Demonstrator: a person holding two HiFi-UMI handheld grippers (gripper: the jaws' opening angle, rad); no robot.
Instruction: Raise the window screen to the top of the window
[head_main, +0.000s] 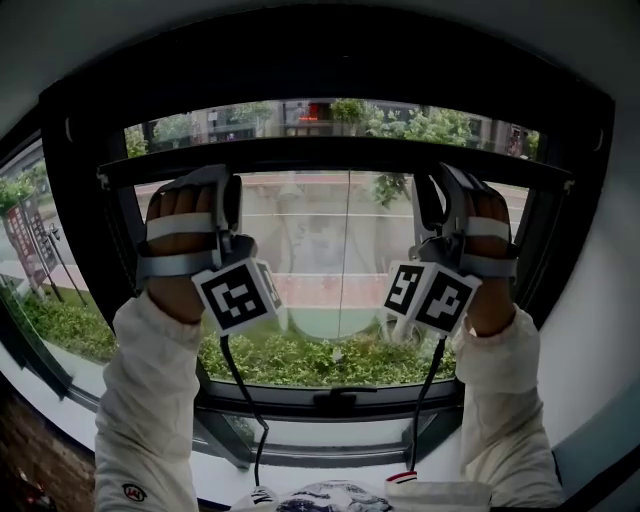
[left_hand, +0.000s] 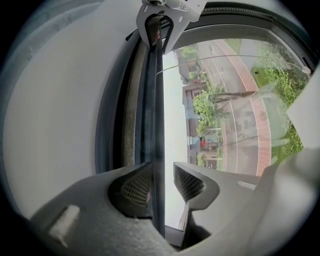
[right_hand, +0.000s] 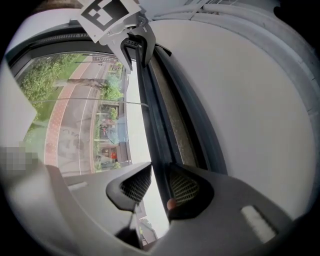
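Overhead, L tool (left_hand: 161, 171) straddles screen bar (head_main: 340, 152) w/ gap; R tool (right_hand: 160, 172) clamps it.

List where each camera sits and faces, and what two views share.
Head view: on the person's head, facing the window; shows both sleeves, left tool and right tool at the screen bar.
Left gripper view: on the left tool, looking along the bar; own jaws astride it.
Right gripper view: on the right tool, likewise; jaws pinching the bar.
Shared: both gripper views show the bar and the opposite tool.
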